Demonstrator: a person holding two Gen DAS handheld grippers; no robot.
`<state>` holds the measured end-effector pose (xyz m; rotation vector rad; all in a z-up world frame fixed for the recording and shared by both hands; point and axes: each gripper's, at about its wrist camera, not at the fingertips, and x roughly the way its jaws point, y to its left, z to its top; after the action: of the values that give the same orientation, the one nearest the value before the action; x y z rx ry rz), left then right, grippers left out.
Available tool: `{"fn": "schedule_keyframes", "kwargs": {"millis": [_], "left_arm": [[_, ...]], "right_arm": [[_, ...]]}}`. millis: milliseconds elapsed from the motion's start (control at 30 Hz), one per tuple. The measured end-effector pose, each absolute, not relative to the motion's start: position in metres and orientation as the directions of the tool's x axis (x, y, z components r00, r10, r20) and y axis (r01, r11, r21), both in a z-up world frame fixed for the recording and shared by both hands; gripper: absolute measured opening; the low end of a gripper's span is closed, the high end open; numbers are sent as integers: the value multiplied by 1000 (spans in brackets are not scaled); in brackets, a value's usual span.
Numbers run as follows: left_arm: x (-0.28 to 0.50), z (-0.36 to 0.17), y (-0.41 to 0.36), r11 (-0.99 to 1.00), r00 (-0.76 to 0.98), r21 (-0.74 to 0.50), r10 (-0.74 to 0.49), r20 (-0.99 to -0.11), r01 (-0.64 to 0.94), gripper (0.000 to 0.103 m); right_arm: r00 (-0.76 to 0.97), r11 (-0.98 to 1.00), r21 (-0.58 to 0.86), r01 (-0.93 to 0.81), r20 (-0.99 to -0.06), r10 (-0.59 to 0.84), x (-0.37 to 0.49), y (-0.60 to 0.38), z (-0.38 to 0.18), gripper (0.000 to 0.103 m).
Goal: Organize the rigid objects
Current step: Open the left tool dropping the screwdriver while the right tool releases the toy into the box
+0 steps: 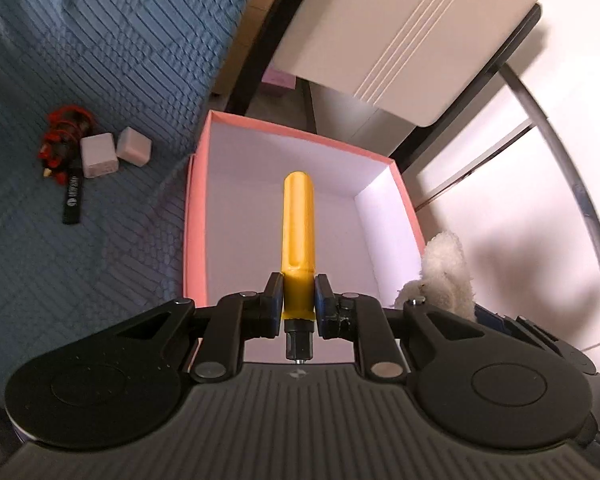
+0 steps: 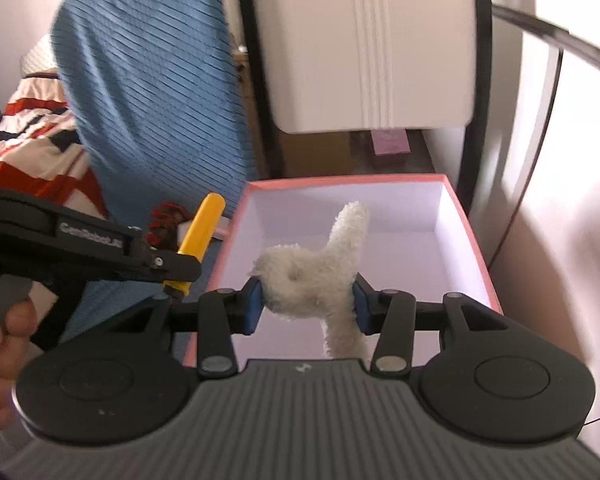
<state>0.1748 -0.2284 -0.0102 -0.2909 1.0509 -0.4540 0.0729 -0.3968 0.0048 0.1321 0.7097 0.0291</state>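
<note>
My left gripper [image 1: 298, 298] is shut on a yellow tool handle [image 1: 299, 224] and holds it above the open pink box [image 1: 198, 200], which has a white inside. My right gripper [image 2: 307, 300] is shut on a white plush toy [image 2: 316, 272] over the near edge of the same box [image 2: 472, 236]. The left gripper with the yellow handle [image 2: 202, 232] shows at the left in the right wrist view. The plush [image 1: 444, 272] shows at the box's right side in the left wrist view.
On the blue bedspread [image 1: 80, 60] left of the box lie two white cube chargers [image 1: 114, 150], a red coiled cable [image 1: 66, 132] and a black stick [image 1: 73, 198]. A white cabinet door [image 1: 400, 32] and a black frame stand behind the box.
</note>
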Motion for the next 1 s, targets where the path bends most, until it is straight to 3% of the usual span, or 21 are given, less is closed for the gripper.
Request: {"fn": "schedule_keyframes", "kwargs": {"millis": [533, 900, 967, 1000], "left_arm": [[218, -79, -300, 897, 330, -392, -440, -835, 204, 19], [222, -98, -307, 896, 318, -408, -443, -838, 173, 19], [221, -95, -307, 906, 329, -393, -424, -844, 159, 21], [222, -93, -306, 909, 332, -386, -417, -846, 158, 27]], "right_arm": [[643, 982, 159, 99, -764, 59, 118, -461, -79, 48], [598, 978, 179, 107, -798, 81, 129, -471, -96, 49], [596, 979, 176, 104, -799, 81, 129, -472, -92, 50], [591, 978, 178, 104, -802, 83, 130, -472, -91, 50]]}}
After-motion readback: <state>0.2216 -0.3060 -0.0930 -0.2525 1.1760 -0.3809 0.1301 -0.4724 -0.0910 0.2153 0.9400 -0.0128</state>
